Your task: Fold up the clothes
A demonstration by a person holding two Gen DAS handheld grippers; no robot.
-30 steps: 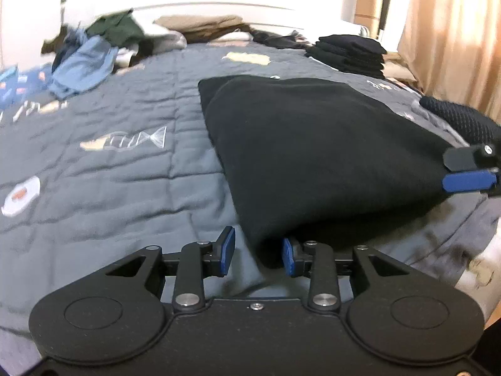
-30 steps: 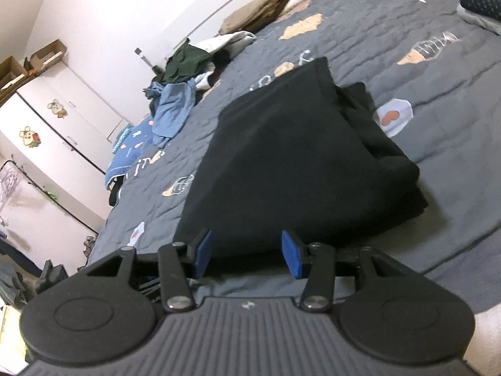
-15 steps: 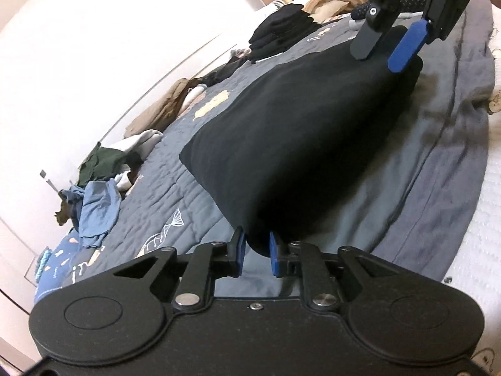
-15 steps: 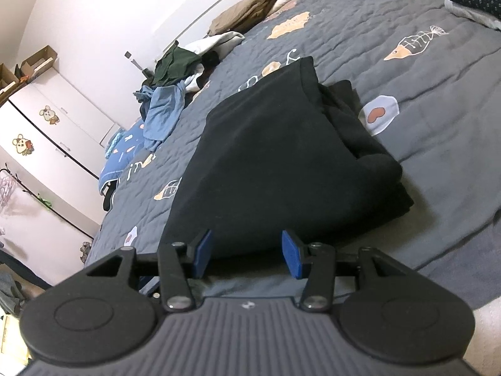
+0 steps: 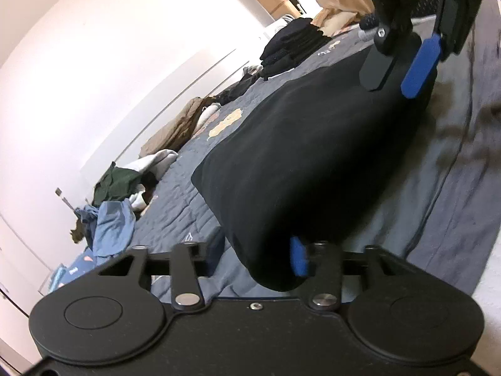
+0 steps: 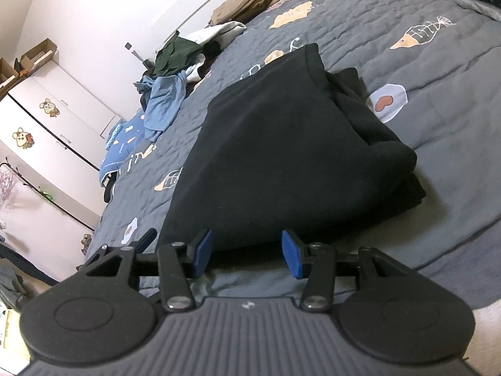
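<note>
The folded black garment lies on the grey quilted bedspread, near the bed's front edge, where both grippers work. It rests flat in several layers, with loose folds bunched along its right side in the right wrist view.

Left gripper: the near corner of the garment sits between the fingers. The jaws are opening. Only the blue pad of one finger shows against the cloth; the other is hidden behind the fabric, so whether the pads press on the cloth cannot be told.

Right gripper: the jaws stand at a moderate gap with nothing between them. The blue pads sit just short of the garment's near edge, apart from the cloth. In the left wrist view this gripper hangs over the garment's far end.

A stack of folded dark clothes sits at the bed's far edge. A pile of unfolded clothes, green, white and light blue, lies along the wall-side edge.
</note>
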